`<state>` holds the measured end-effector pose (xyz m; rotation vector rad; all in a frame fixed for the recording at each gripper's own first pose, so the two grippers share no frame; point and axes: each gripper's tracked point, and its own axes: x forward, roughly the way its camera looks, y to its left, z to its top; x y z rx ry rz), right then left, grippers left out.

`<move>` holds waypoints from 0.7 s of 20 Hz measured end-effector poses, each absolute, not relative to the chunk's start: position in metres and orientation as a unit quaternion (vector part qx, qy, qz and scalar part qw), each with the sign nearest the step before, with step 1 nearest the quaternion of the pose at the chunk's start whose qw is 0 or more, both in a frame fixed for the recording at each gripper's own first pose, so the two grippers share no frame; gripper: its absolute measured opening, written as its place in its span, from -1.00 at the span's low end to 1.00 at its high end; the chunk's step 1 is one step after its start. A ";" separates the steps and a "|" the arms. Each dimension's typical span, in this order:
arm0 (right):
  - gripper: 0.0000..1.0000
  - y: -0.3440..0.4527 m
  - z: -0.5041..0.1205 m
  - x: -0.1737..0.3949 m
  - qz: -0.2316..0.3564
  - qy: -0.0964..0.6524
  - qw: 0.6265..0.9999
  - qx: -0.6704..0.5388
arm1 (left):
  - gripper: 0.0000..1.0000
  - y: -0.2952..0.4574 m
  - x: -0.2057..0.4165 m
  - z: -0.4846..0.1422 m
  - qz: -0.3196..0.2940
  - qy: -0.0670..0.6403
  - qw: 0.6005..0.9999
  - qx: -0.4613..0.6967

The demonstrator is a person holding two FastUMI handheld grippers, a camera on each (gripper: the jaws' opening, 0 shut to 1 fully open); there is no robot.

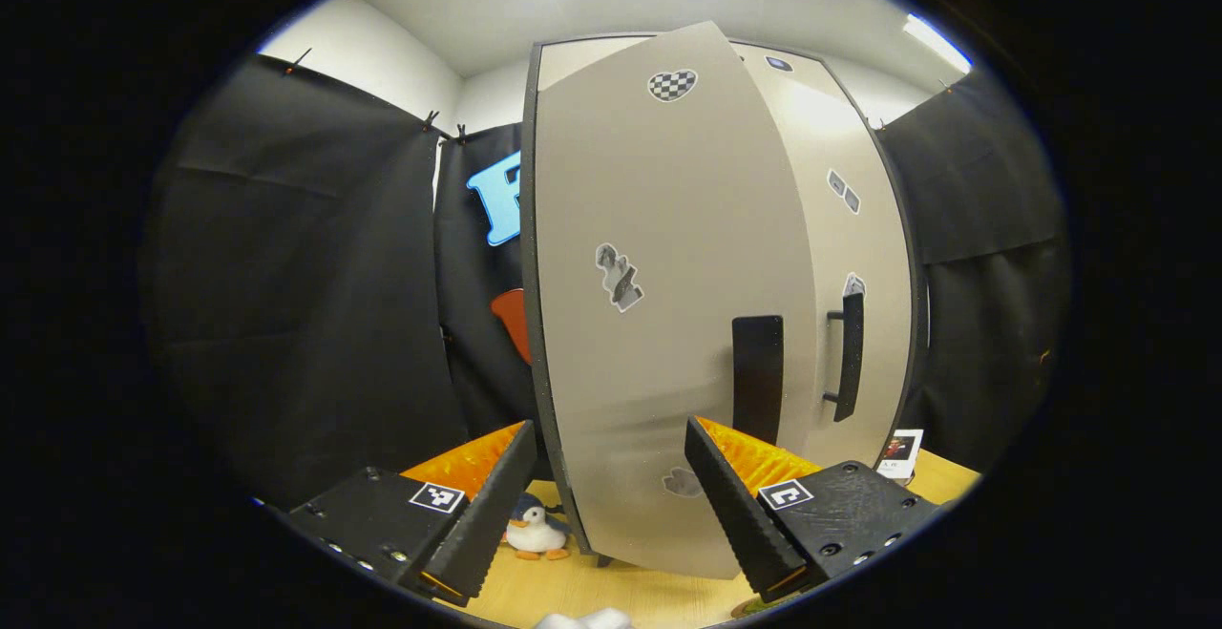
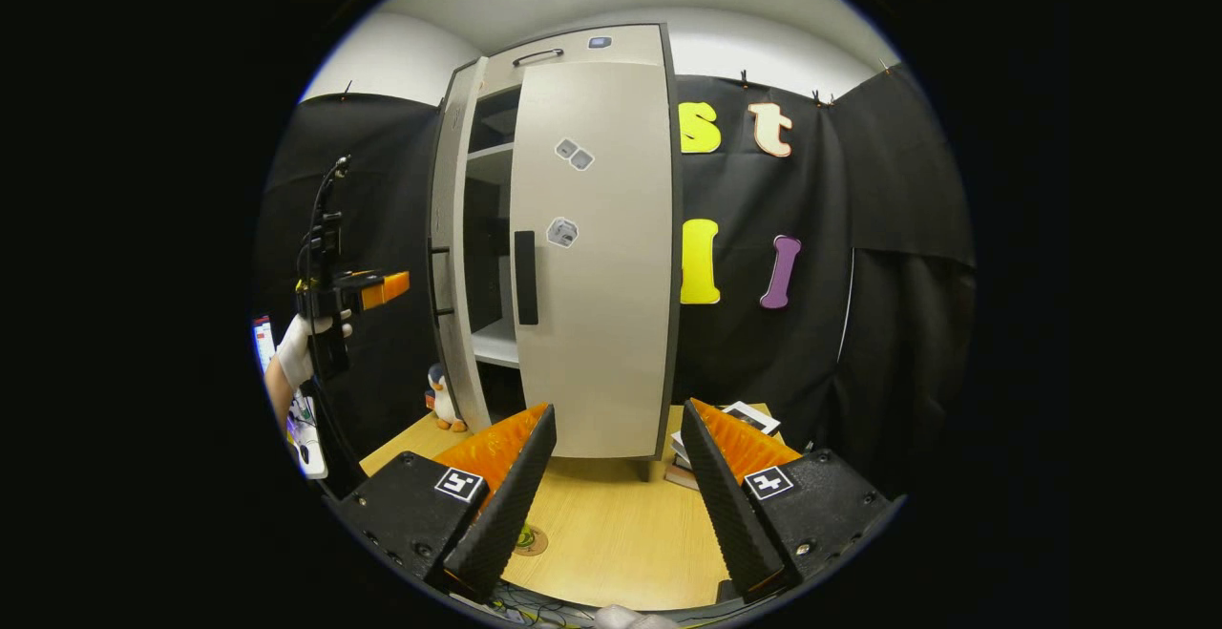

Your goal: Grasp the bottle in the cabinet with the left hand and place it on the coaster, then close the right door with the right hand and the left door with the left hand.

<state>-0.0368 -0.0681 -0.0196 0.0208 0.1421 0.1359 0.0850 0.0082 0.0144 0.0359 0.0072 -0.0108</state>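
**Bottle.** I cannot locate the bottle with certainty. The shelves visible through the door gap in the right gripper view carry nothing I can make out. A small round disc on the bench, which I take for the coaster (image 2: 528, 540), lies just beside the right tool's near finger. It bears a greenish mark. Whether the bottle stands on it I cannot tell.

**Cabinet.** The right door (image 2: 592, 257) sits flush with the carcass, and I judge it closed. The left door (image 1: 659, 324) stands ajar, swung out towards the left tool, with its dark handle (image 1: 757, 376) facing me. I judge closing this door to be the step in hand.

**Tools.** The left tool (image 1: 608, 429) has its fingers apart and holds nothing. It is held level and faces the door panel, presumably so it can push the panel shut rather than grip it. In the right gripper view a gloved hand (image 2: 304, 347) carries it, apart from the cabinet. The right tool (image 2: 619, 409) is also spread and empty, and hangs back over the bench (image 2: 611, 534), clear of the door's swing.

**Surroundings.** A toy penguin (image 1: 535, 529) stands by the cabinet's foot, and a small card (image 1: 900, 452) is propped on the far side.

**Markings.** The doors carry stickers, including a chequered heart (image 1: 672, 85). Each tool carries a square coded tag. I can read no brand or wording.
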 end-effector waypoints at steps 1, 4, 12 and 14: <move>0.63 -0.067 -0.016 -0.037 0.067 0.067 0.995 0.014 | 0.92 0.006 0.081 0.014 -0.005 0.006 1.000 0.017; 0.63 -0.068 -0.010 -0.035 0.058 0.060 0.996 0.016 | 0.92 -0.001 0.063 0.013 -0.010 0.008 1.000 0.017; 0.63 -0.056 -0.013 -0.027 0.049 0.055 0.997 0.024 | 0.92 -0.018 -0.009 0.002 -0.027 0.015 1.000 -0.006; 0.63 -0.053 -0.014 -0.026 0.046 0.054 0.997 0.022 | 0.92 -0.020 -0.027 -0.011 -0.024 0.028 0.999 -0.013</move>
